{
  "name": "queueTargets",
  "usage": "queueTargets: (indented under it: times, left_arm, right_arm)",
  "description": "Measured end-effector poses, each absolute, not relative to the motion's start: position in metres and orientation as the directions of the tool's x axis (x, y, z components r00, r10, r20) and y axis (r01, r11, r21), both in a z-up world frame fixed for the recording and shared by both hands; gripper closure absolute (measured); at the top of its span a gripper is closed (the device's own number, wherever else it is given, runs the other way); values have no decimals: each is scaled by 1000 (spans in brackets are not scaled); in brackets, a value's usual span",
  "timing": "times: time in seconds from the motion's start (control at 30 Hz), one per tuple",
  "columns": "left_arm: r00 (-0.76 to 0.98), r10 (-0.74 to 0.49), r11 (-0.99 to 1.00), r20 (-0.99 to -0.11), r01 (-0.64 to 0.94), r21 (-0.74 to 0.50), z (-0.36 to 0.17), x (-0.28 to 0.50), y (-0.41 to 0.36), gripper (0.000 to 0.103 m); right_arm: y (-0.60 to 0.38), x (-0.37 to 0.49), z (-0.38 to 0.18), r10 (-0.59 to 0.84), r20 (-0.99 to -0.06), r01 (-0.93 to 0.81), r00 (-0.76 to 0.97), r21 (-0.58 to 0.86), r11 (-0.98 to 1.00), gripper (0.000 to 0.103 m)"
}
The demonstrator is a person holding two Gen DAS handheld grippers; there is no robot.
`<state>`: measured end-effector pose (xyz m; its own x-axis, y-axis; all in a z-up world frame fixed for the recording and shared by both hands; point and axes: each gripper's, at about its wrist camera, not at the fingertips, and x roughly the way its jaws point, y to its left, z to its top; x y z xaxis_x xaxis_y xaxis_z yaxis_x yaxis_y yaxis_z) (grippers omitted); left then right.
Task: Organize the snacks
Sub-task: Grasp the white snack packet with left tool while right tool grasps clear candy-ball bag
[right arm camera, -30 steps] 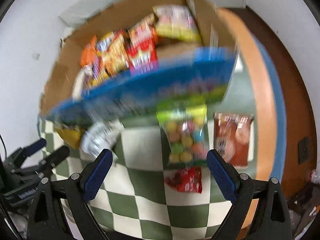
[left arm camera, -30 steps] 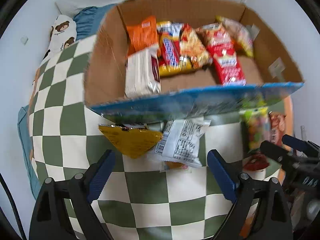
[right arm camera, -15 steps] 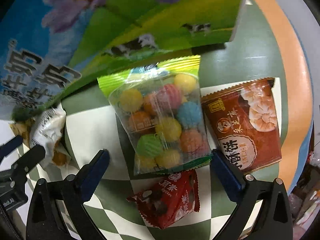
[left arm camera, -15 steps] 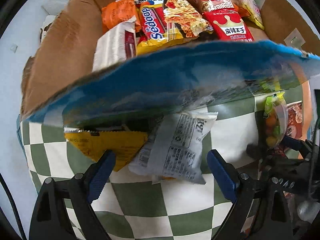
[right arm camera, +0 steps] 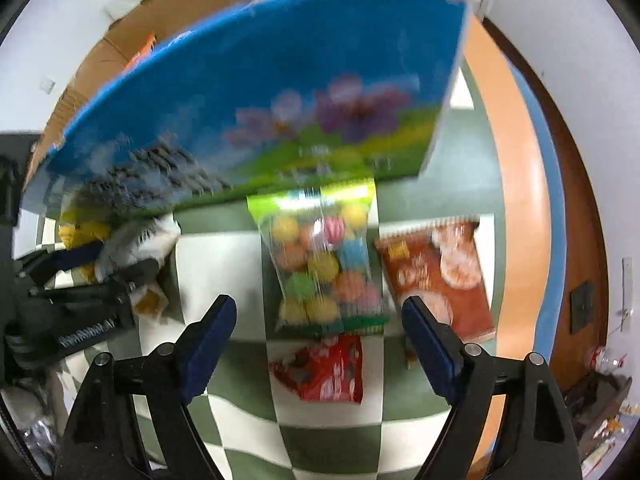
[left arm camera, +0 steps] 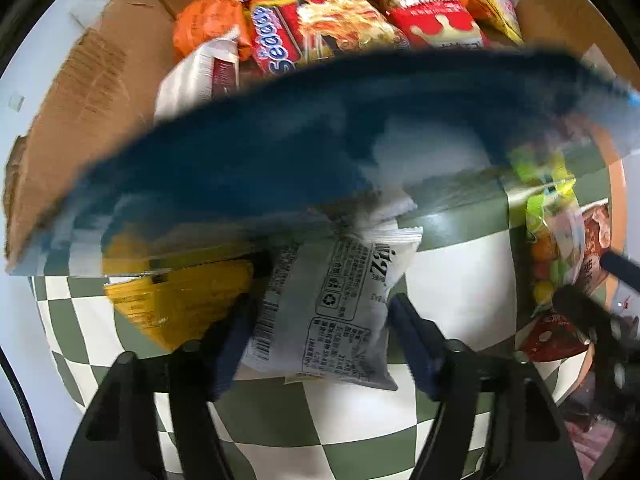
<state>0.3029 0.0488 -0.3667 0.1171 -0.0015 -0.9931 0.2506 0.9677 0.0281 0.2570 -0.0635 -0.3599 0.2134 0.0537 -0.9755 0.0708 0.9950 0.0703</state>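
Observation:
A cardboard box [left arm camera: 80, 92] with a blue printed front [right arm camera: 256, 92] holds several snack packs. On the checked cloth in front of it lie a white packet [left arm camera: 332, 316], a yellow packet [left arm camera: 180, 300], a clear bag of coloured balls [right arm camera: 324, 268], a brown packet [right arm camera: 440, 276] and a small red packet [right arm camera: 324, 368]. My left gripper [left arm camera: 320, 340] has its blue fingers close on both sides of the white packet. My right gripper [right arm camera: 320, 344] is open, its fingers either side of the coloured-ball bag's near end.
The checked cloth [left arm camera: 352, 432] covers a round table with an orange and blue rim [right arm camera: 524, 200]. White walls stand behind the box. A dark door [right arm camera: 580, 280] and floor clutter are at the right.
My left gripper has moved forward and narrowed around the white packet. My right gripper has moved toward the coloured-ball bag, then pulled back a little; it stays open.

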Motion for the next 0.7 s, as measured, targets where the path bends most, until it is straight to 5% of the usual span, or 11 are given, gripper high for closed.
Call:
queueTargets:
  times: [0.07,0.17,0.7]
  left_arm:
    - [118,3,967,-993,253,33,-369,303,46,43]
    - [114,-11,974,-993,227,16,-369,299,49,45]
    - [-41,-132,984,-990,117,-136,-431,262,73,41]
  right_arm:
    - [-59,271,-371,46,-978,81,206,64,995,21]
    - [-56,282,-393,53,-988,85,144,66,994,46]
    - [-14,230,-417,106,-992,6,64,106,994,48]
